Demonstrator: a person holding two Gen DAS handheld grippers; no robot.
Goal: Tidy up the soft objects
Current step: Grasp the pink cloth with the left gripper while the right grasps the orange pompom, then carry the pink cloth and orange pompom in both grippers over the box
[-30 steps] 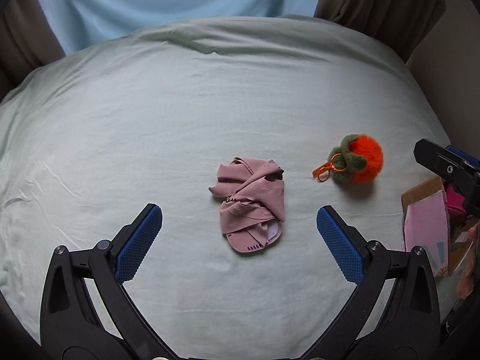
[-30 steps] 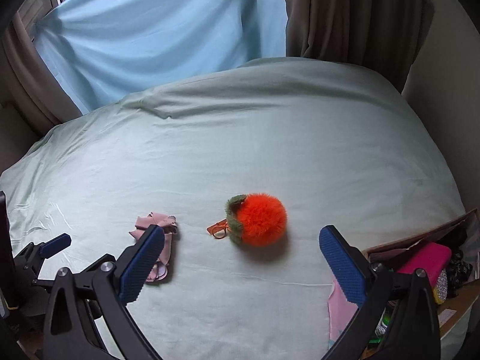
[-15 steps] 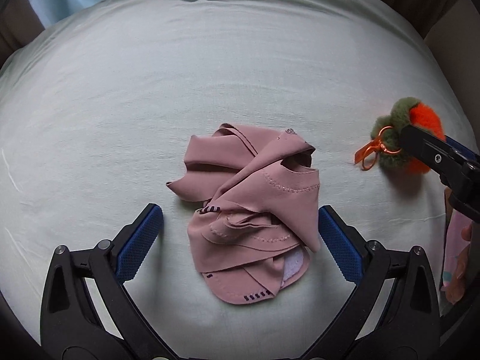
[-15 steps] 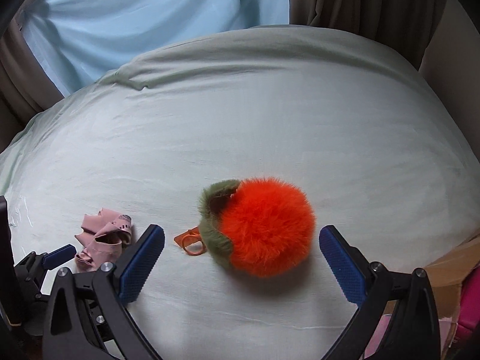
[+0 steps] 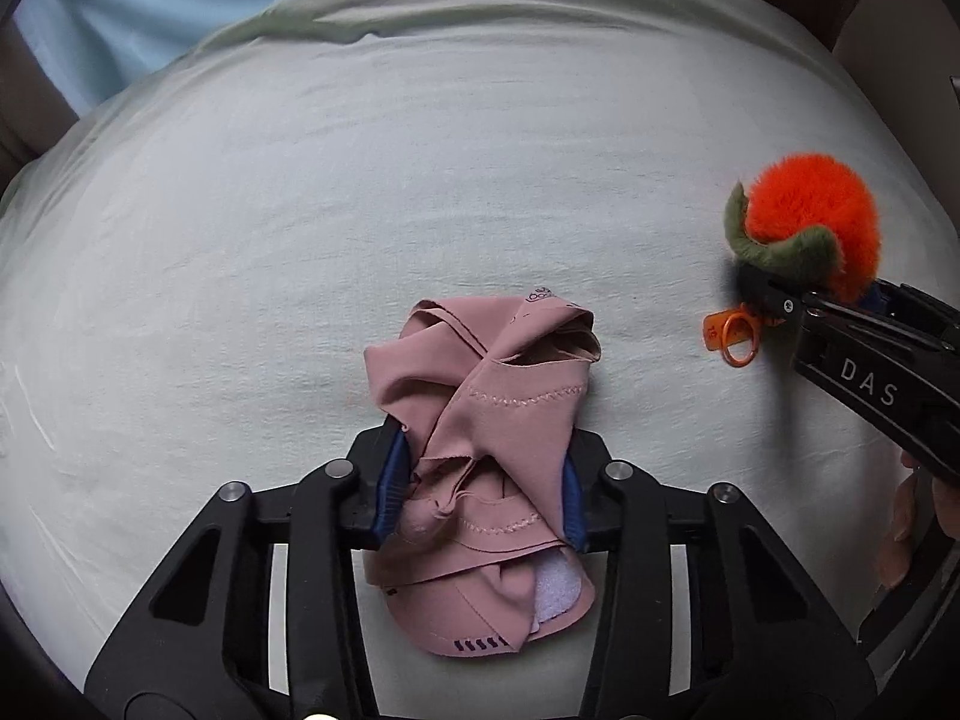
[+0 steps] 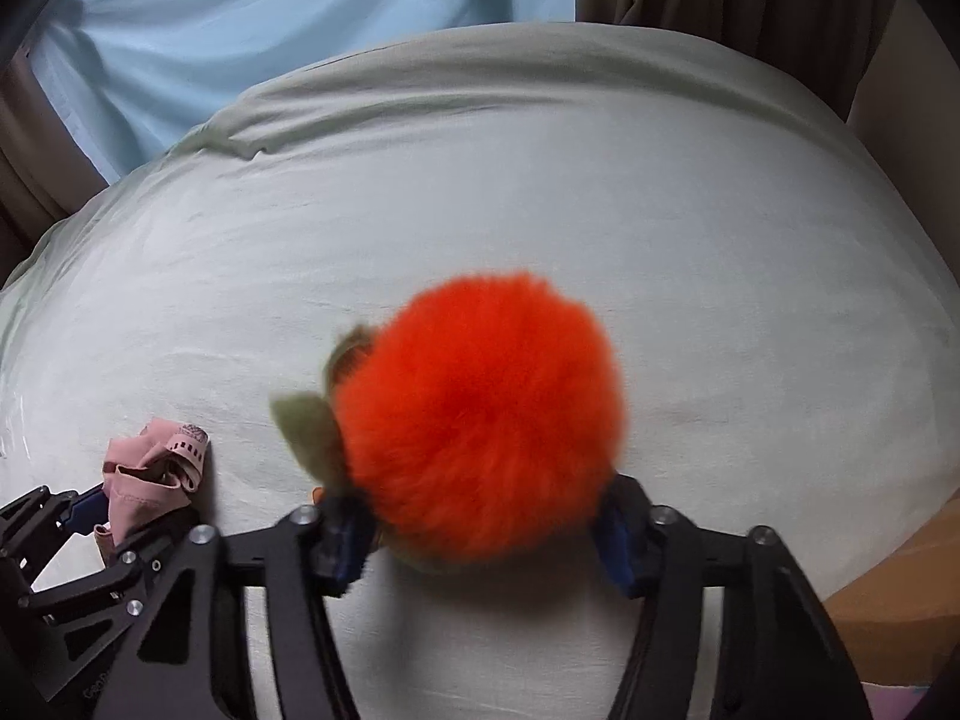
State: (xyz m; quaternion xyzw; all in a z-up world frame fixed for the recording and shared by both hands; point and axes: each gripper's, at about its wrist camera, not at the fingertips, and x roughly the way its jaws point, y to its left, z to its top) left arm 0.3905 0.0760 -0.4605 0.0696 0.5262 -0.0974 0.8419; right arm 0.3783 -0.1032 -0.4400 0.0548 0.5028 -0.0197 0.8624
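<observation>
A crumpled pink cloth (image 5: 486,420) lies on the pale green bed sheet (image 5: 360,180). My left gripper (image 5: 480,492) is shut on the cloth's near part, its blue pads pressing it from both sides. A fluffy orange pompom with green leaves (image 6: 480,414) and an orange clip ring (image 5: 735,336) sits to the right. My right gripper (image 6: 486,534) is shut on the orange pompom at its base. The pompom (image 5: 810,222) and the right gripper (image 5: 840,306) also show in the left wrist view. The cloth (image 6: 153,480) shows at lower left in the right wrist view.
A light blue curtain (image 6: 270,30) and brown drapes (image 6: 720,6) hang behind the bed. The edge of a cardboard box (image 6: 900,600) is at the lower right. The sheet stretches wide and smooth beyond both objects.
Both grippers moved down and forward onto their objects and closed: the left on the pink cloth, the right on the orange pompom. Both were open before.
</observation>
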